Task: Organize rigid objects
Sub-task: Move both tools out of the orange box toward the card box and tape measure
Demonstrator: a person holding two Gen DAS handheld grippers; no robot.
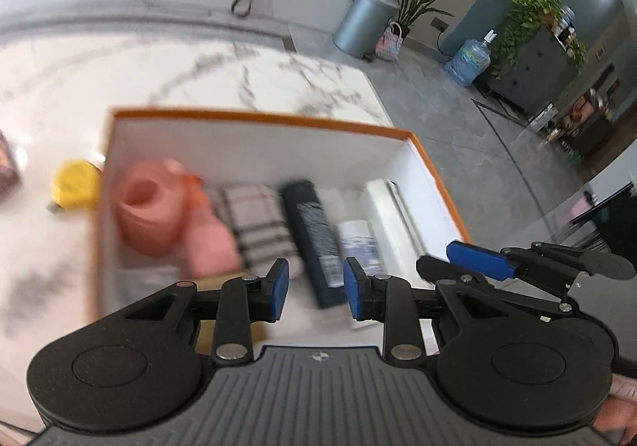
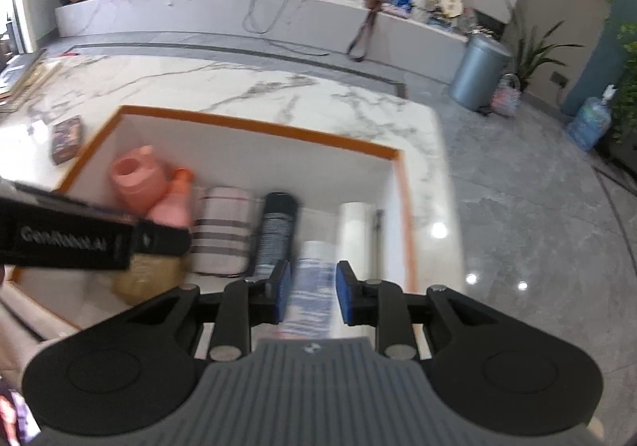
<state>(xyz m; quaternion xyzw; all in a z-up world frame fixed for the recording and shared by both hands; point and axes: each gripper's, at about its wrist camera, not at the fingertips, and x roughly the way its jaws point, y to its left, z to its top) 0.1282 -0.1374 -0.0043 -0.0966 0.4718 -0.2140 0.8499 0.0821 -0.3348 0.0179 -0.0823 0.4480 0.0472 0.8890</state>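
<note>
An orange-rimmed white box (image 1: 254, 115) (image 2: 254, 123) sits on the marble table. Inside lie a pink jug (image 1: 145, 211) (image 2: 137, 185), a pink bottle (image 1: 211, 243) (image 2: 173, 207), a plaid roll (image 1: 260, 223) (image 2: 223, 231), a dark can (image 1: 314, 235) (image 2: 276, 231), a white-and-blue tube (image 1: 358, 243) (image 2: 312, 283) and a white roll (image 1: 392, 215) (image 2: 356, 227). My left gripper (image 1: 316, 293) is open and empty above the box's near side. My right gripper (image 2: 312, 297) is open, its pads (image 2: 344, 297) on either side of the tube; grip unclear.
A yellow tape measure (image 1: 75, 185) lies on the table left of the box. A small dark box (image 2: 67, 137) lies further left. The table edge (image 2: 442, 175) drops to a grey floor on the right. The other gripper shows in each view (image 1: 517, 263) (image 2: 79, 239).
</note>
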